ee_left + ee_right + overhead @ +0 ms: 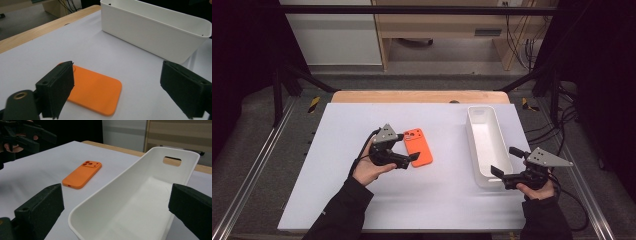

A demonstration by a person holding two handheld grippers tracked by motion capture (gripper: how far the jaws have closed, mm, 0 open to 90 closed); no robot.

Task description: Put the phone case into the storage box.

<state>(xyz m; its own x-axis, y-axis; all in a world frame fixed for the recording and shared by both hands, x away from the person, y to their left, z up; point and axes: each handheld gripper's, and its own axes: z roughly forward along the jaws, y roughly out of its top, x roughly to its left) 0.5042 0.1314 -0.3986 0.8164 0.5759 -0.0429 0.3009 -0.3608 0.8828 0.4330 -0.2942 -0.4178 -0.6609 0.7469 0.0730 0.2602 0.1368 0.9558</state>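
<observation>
An orange phone case (418, 147) lies flat on the white mat, camera holes toward the far side. My left gripper (408, 146) reaches over it from the left and is open. In the left gripper view the case (95, 92) lies low between the wide jaws of the left gripper (117, 67), its edge under the left pad, nothing pressed. A long white bin (471, 137) stands empty to the right. My right gripper (506, 161) is open at the bin's near right corner. In the right gripper view the bin's near end (112, 187) sits between the spread jaws of the right gripper (117, 190), apart from both pads.
The white mat (337, 190) covers a wooden table whose far edge (417, 96) shows behind it. Metal frame rails run along both sides. The bin's far end has a handle slot (172, 160). The orange case (81, 173) lies left of the bin.
</observation>
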